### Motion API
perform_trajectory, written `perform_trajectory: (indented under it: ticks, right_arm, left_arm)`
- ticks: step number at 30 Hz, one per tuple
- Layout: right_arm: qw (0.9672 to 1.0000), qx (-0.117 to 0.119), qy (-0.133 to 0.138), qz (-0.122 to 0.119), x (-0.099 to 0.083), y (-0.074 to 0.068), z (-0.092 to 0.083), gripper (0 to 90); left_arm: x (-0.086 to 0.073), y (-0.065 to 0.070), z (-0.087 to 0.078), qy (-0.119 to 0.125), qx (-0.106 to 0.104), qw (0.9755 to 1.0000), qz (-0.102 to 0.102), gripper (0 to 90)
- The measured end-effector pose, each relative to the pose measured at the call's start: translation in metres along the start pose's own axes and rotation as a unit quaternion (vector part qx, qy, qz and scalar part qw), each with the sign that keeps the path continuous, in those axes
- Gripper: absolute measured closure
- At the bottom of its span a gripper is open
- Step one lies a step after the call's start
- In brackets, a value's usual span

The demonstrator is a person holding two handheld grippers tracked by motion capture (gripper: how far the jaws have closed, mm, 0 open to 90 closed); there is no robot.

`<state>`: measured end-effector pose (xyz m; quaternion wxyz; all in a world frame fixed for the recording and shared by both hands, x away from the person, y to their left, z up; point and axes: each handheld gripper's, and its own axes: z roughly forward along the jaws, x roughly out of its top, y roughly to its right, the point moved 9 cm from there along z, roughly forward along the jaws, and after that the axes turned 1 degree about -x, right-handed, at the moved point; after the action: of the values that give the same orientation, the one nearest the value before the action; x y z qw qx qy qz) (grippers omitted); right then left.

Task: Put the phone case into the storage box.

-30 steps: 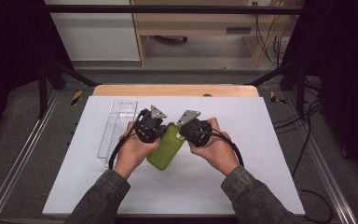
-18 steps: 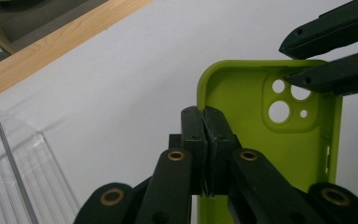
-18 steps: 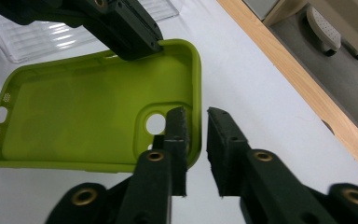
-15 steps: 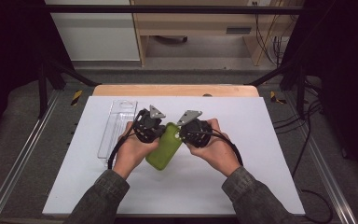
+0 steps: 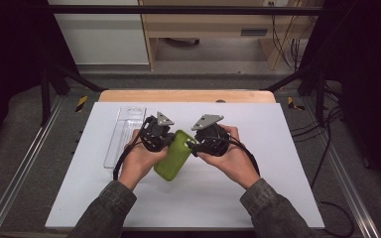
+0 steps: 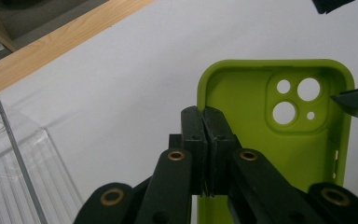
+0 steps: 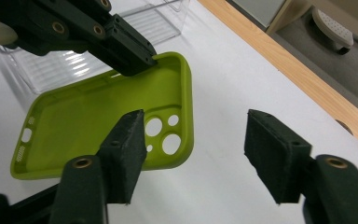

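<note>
A lime-green phone case is held hollow side up just above the white table, between both hands. My left gripper is shut on the case's long side wall; the right gripper view shows that grip too. My right gripper stands open at the camera-hole corner of the case. Its jaws have just been opening, and the corner lies between them with neither pad pressing on it. In the high view the left gripper and right gripper meet at the case's far end.
A clear plastic tray lies on the white table top just left of the left hand. A wooden strip runs along the table's far edge. Metal rails flank the table on both sides.
The right gripper's jaws have spread apart off the case's corner. Both hands and the case have stayed where they were.
</note>
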<state>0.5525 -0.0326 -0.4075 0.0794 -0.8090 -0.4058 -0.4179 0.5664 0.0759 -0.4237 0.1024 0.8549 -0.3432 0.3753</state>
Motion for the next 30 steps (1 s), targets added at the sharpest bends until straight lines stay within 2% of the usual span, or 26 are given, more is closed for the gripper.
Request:
perform_trajectory:
  ticks: [8, 11, 19, 27, 30]
  right_arm:
    - [0.9996, 0.012, 0.025, 0.005, 0.002, 0.002, -0.006, 26.1]
    - [0.9992, 0.015, 0.035, 0.008, 0.002, 0.003, -0.008, 25.2]
    - [0.9971, 0.024, 0.063, 0.036, 0.002, 0.013, -0.016, 16.4]
    - [0.9929, 0.006, 0.099, 0.066, 0.000, 0.029, -0.028, 9.2]
    - [0.9918, 0.001, 0.108, 0.068, -0.002, 0.034, -0.032, 7.7]
  left_arm:
    - [-0.001, -0.001, -0.002, 0.001, 0.000, 1.0000, -0.002, 87.6]
    - [-0.001, -0.001, -0.002, 0.002, 0.000, 1.0000, -0.001, 87.6]
    - [-0.002, -0.003, -0.005, 0.006, 0.005, 1.0000, 0.001, 87.6]
    - [-0.001, -0.005, -0.008, 0.012, 0.006, 0.9999, 0.000, 87.6]
    - [-0.001, -0.005, -0.009, 0.014, 0.006, 0.9999, -0.002, 87.6]
